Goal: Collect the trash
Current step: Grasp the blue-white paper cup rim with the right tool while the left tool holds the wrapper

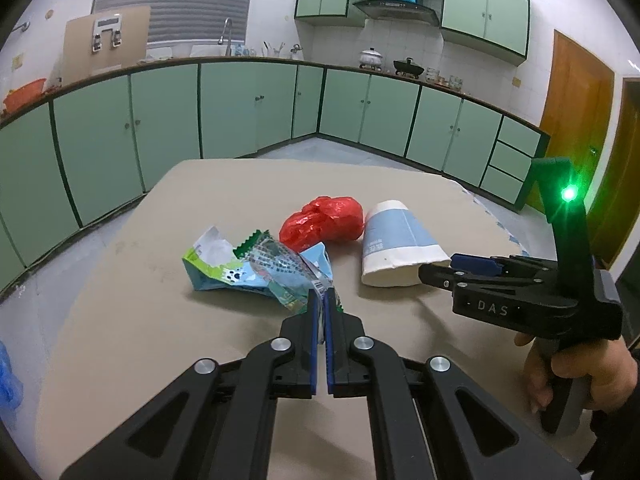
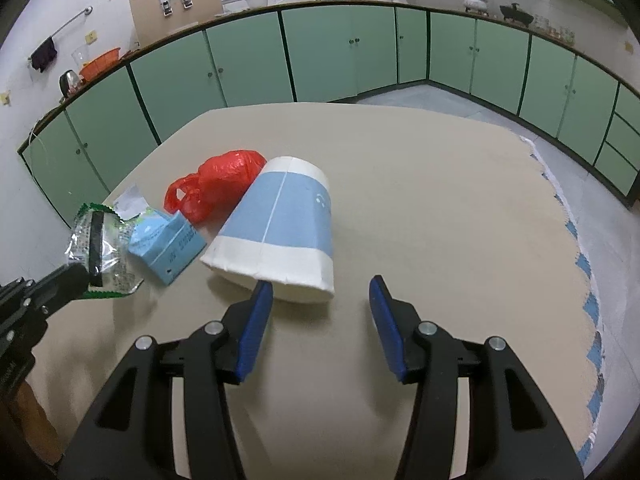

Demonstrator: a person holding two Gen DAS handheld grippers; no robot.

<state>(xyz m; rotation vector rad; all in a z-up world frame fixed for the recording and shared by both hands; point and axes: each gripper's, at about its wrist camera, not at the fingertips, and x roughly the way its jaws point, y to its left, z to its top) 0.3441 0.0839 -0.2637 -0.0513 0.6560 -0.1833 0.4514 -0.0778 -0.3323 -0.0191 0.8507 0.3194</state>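
Nearest the left wrist camera, the left gripper [image 1: 320, 304] has its jaws pressed together on the near edge of a clear crinkled wrapper [image 1: 280, 268] with a green zigzag border. In the right wrist view the wrapper [image 2: 104, 252] hangs from those fingertips, apparently clear of the table [image 2: 440, 200]. Judged from its look, the film is nearly weightless, limp and slippery, so a pinch well in from the edge is the safer hold.

Just beyond it lies a flattened blue carton [image 1: 224, 276], light and easily creased; take it across a flat face or folded edge.

To the right, the right gripper [image 2: 320, 300] points down at the table with its jaws about half open and nothing between the pads. The left pad [image 2: 258, 312] sits right at the rim of a paper cup [image 2: 280, 224] lying on its side, mouth toward the gripper; whether it touches cannot be told. The other pad stands clear of the cup. The cup is light, thin-walled and likely to crush or roll. A likely grip is one pad inside the mouth and one outside, pinching the rim wall. A hand [image 1: 576, 372] grips the handle below.

Behind the cup, touching it, lies a bunched red plastic bag [image 2: 224, 176], soft and compressible; take it at a handle loop or the gathered bulk.
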